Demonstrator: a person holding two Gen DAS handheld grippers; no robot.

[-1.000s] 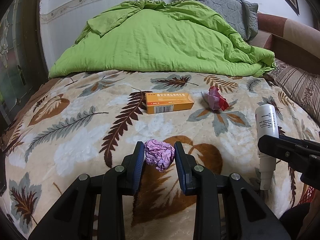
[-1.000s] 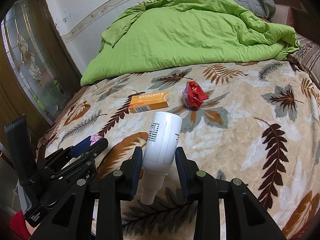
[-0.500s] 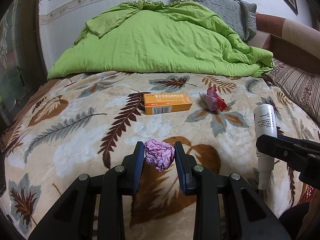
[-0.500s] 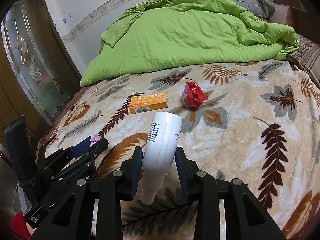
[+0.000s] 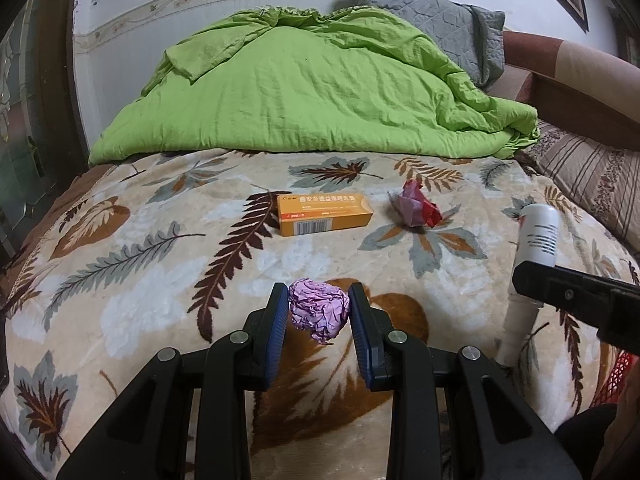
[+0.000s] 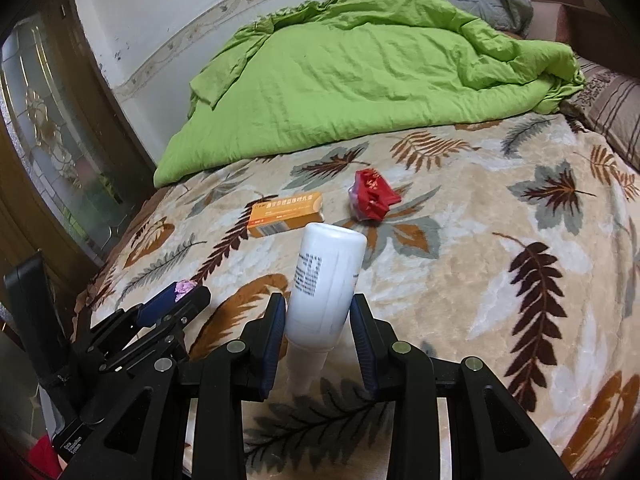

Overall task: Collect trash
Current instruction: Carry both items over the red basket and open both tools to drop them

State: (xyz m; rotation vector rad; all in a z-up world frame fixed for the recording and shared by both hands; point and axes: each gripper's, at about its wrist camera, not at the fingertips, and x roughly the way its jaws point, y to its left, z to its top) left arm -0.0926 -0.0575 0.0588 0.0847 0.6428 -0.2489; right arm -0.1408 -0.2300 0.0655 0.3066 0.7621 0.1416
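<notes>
orange box [image 5: 325, 214] print unreadable, red item [image 5: 614, 376] cropped, perhaps a basket

- Soft, even indoor light; colours read clearly (no glare).
- Faint shadows under objects, toward 6 o'clock.
- Fisheye bending and dark vignetting at corners, strongest near 10 o'clock.

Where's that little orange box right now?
The orange box lies flat on the leaf-patterned blanket mid-bed, just left of the red crumpled wrapper and in front of the green quilt, untouched by either gripper.
</notes>
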